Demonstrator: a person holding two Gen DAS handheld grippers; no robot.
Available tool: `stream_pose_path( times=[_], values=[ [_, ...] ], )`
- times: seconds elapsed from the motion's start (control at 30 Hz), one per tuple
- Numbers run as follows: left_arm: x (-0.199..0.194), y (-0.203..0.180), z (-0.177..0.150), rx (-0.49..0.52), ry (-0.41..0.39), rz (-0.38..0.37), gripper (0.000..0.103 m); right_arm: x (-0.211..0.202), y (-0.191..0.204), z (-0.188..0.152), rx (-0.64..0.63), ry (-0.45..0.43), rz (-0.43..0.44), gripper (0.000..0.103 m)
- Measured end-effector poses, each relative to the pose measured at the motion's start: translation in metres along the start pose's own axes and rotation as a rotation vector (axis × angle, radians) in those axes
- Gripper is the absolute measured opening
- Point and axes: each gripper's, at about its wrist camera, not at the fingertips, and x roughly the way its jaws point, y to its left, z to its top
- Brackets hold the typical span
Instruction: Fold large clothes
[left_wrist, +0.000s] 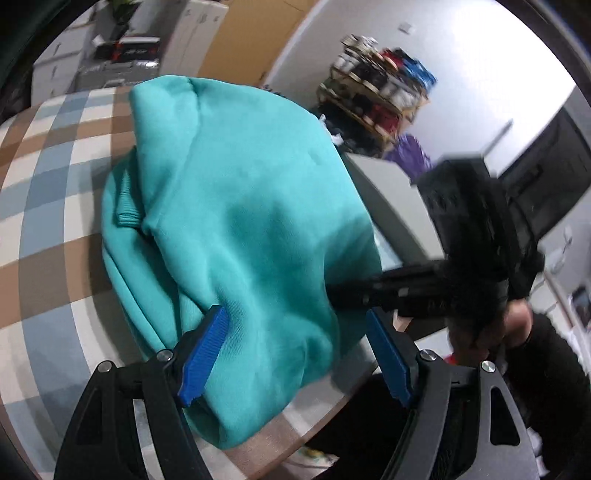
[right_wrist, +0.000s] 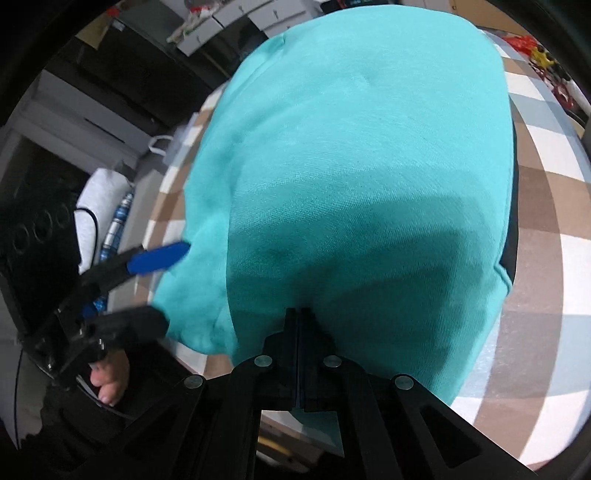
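A teal sweatshirt (left_wrist: 240, 206) lies folded in a thick bundle on the checked tablecloth (left_wrist: 55, 229). My left gripper (left_wrist: 295, 312) is open wide over its near corner. The left blue pad (left_wrist: 203, 354) lies against the fabric, while the right pad (left_wrist: 388, 358) stands clear of it. My right gripper (left_wrist: 332, 295) comes in from the right, shut, its tip at the bundle's edge. In the right wrist view the sweatshirt (right_wrist: 351, 166) fills the frame. There the right gripper (right_wrist: 299, 310) rests its shut tips on the cloth, and I see no fabric between them. The left gripper (right_wrist: 177, 284) straddles the left corner.
The table's near edge (left_wrist: 314, 417) runs close under both grippers. A shelf of packed goods (left_wrist: 373, 96) and a grey box (left_wrist: 388, 192) stand beyond the table. White drawers (right_wrist: 92, 110) sit at the left. A person's hand (right_wrist: 110, 376) holds the left gripper.
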Motion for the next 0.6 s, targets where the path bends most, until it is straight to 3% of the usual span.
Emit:
stream_pose_path(
  times=[0.17,0.3,0.37,0.43,0.5,0.57,0.6],
  values=[
    [0.025,0.005,-0.006,0.024,0.041,0.133,0.072,-0.001,0.001,-0.002,0.028,-0.037,0.028,0.000],
    [0.031,-0.002,-0.002,0.060,0.052,0.201,0.072,-0.019,0.002,-0.001,0.031,-0.004,0.037,0.000],
    [0.034,-0.003,0.001,0.071,0.055,0.217,0.072,-0.038,0.012,0.001,-0.014,-0.009,0.019,0.006],
    [0.032,-0.001,0.004,0.067,0.069,0.202,0.072,-0.055,0.020,0.003,-0.049,-0.036,-0.018,0.014],
    [0.021,0.002,0.010,0.045,0.077,0.165,0.072,-0.055,0.017,0.002,-0.041,-0.012,-0.057,0.036],
    [-0.002,0.002,0.026,0.005,0.048,0.090,0.070,-0.043,0.004,-0.006,-0.002,0.024,-0.076,0.035],
    [-0.013,-0.001,0.032,0.007,0.017,0.057,0.070,-0.040,-0.001,-0.008,0.014,0.000,-0.060,0.035]
  ],
)
